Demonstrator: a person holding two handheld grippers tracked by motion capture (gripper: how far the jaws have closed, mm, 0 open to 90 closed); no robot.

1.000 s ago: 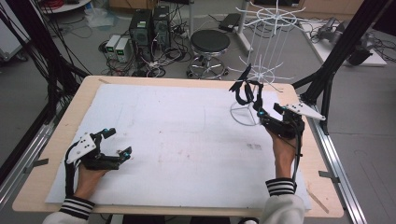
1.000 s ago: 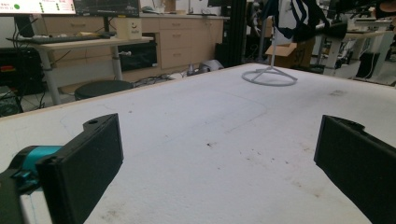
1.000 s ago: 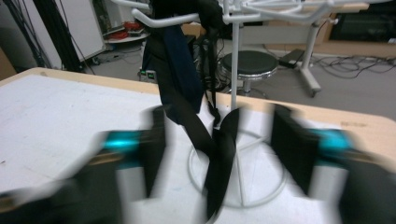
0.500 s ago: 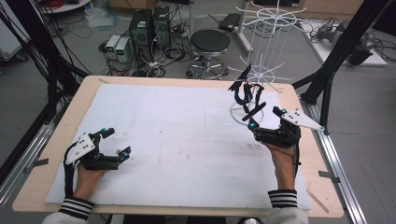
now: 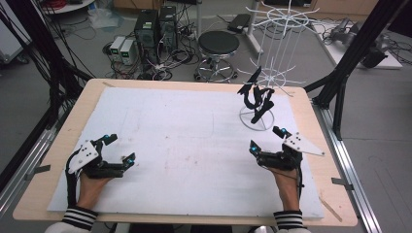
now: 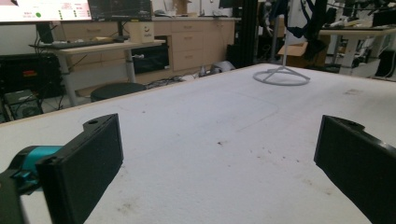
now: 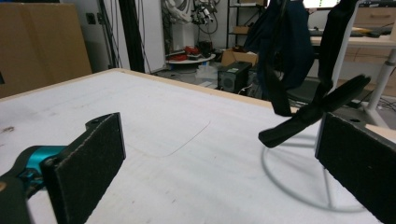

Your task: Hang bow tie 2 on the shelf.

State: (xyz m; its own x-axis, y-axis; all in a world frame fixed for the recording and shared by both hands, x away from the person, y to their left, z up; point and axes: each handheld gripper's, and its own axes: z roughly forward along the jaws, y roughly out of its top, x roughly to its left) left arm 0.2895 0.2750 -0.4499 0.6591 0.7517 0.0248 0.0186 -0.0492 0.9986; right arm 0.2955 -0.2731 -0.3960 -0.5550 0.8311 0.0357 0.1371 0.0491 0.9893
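The dark straps (image 5: 256,99) hang on the white wire rack (image 5: 272,77) at the worktop's (image 5: 194,141) far right, so the right tool (image 5: 266,141), jaws just opened wide and empty, sits low near its base, apparently done, while the left tool (image 5: 118,149) rests wide and empty on the worktop.

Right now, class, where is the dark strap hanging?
In the high view, the dark strap hangs on the white wire rack at the table's far right, beyond the open right gripper.
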